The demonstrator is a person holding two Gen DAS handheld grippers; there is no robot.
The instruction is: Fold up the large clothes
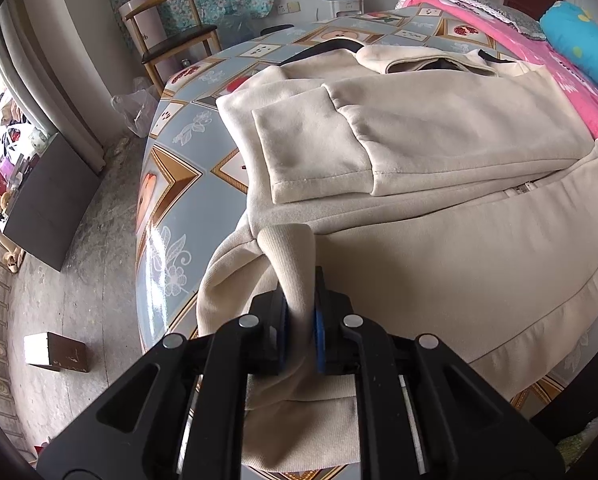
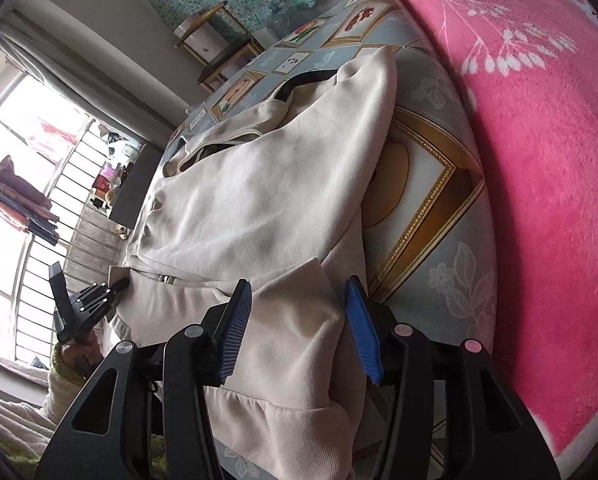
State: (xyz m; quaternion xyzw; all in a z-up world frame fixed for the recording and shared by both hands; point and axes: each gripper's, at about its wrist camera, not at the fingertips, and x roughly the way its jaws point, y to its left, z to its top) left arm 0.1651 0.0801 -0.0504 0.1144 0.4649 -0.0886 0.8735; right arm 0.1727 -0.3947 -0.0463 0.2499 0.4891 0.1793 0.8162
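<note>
Left hand-held gripper (image 1: 299, 312): pinching a bunched fold at the jacket's (image 1: 439, 208) near-left hem corner, pads pressed on the cloth.
Left view, jacket: cream, zipped, spread flat on the surface (image 1: 171, 184); sleeve (image 1: 311, 152) folded across the chest; hem toward camera.
Left view, surroundings: chair (image 1: 171, 28) behind; pink blanket (image 1: 555, 80) on the right.
Right hand-held gripper (image 2: 299, 328): jaws spread, hem-side cloth between the blue pads, neither pad pressing it.
Right view, jacket (image 2: 259, 200): on surface (image 2: 431, 200), beside blanket (image 2: 539, 160).
Right view, left hand-held gripper (image 2: 117, 286): at the jacket's far edge, hand (image 2: 79, 354) on its handle.

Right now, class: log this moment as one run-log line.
left tool: shut on hem | right tool: open over jacket | table: jacket part-folded
</note>
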